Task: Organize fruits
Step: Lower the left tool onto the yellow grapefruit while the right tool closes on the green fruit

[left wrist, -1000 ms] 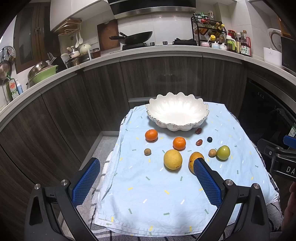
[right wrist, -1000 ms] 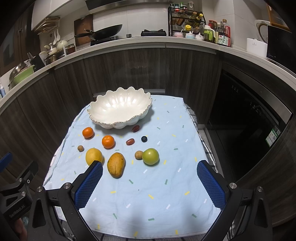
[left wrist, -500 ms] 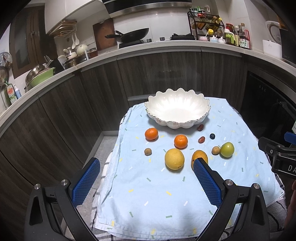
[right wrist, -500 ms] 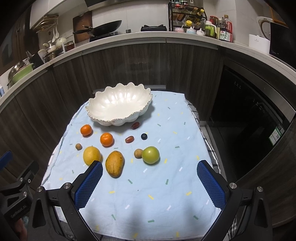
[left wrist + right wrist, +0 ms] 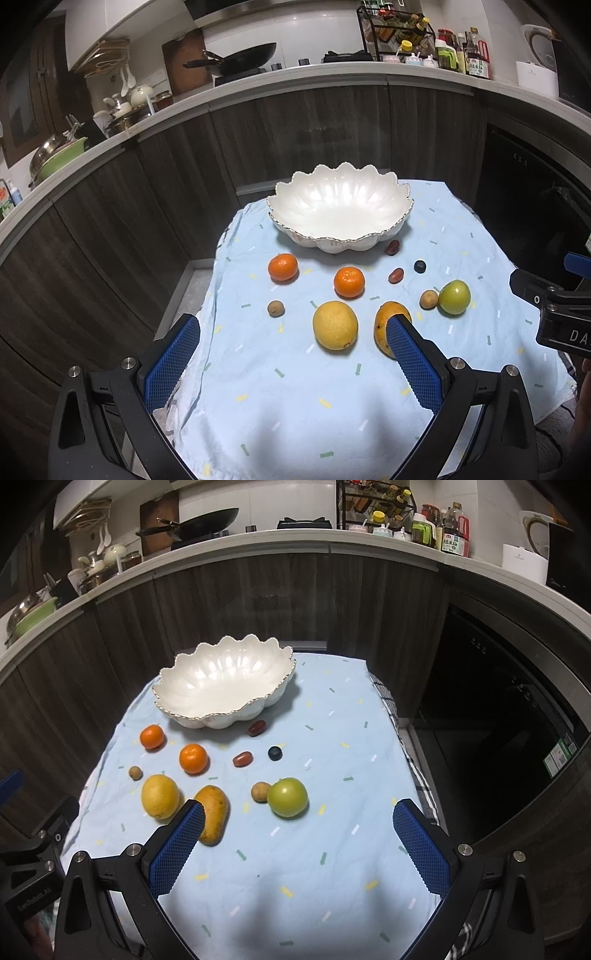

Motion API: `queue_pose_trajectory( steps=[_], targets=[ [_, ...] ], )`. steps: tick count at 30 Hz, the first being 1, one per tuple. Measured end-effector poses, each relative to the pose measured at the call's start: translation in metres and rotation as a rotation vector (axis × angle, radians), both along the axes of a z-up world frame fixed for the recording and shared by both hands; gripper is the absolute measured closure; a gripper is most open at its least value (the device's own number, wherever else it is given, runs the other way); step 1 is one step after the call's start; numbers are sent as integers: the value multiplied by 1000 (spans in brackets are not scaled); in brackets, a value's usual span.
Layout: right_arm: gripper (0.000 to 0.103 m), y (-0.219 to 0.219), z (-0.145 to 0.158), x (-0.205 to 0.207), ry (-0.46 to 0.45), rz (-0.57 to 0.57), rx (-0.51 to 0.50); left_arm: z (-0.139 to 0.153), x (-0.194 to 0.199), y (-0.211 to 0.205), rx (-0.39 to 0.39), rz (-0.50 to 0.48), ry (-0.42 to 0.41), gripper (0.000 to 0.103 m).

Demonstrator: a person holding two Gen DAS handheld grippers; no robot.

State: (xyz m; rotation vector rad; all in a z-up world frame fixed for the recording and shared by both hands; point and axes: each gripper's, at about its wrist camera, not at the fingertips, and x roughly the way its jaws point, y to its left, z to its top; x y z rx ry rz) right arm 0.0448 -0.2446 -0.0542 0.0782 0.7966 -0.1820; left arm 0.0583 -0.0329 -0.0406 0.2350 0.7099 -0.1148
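A white scalloped bowl (image 5: 340, 212) (image 5: 225, 685) stands empty at the far side of a light blue cloth. In front of it lie two tangerines (image 5: 283, 267) (image 5: 349, 282), a yellow lemon (image 5: 335, 325), a mango (image 5: 384, 325) (image 5: 211, 814), a green apple (image 5: 454, 297) (image 5: 287, 797), two small brown fruits (image 5: 275, 308) (image 5: 428, 299), two red dates (image 5: 393, 247) (image 5: 396, 275) and a dark berry (image 5: 420, 266). My left gripper (image 5: 291, 350) is open and empty, near the lemon and mango. My right gripper (image 5: 299, 834) is open and empty, near the apple.
The cloth (image 5: 295, 387) covers a small table with edges close on both sides. Dark wood cabinets (image 5: 147, 206) curve behind it under a white counter holding a wok (image 5: 236, 62), pots and bottles. A dark oven front (image 5: 498, 716) stands to the right.
Both grippers have moved slightly forward and tilted toward the fruits, so the fruits and bowl appear a little closer. Both stay open. No fruit has moved.
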Motion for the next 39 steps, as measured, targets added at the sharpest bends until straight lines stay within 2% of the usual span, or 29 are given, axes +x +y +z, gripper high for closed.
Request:
queue_pose_trajectory(
  steps=[10, 17, 23, 39],
  targets=[
    [0, 0, -19, 25, -10, 34, -15, -23, 28, -9, 3, -31, 20, 0],
    [0, 1, -37, 44, 4, 57, -35, -49, 48, -15, 20, -57, 46, 1],
    [2, 3, -58, 59, 29, 81, -48, -74, 63, -20, 40, -67, 65, 6],
    [27, -2, -102, 81, 104, 134, -28, -117, 88, -30, 36, -89, 122, 14]
  ],
)
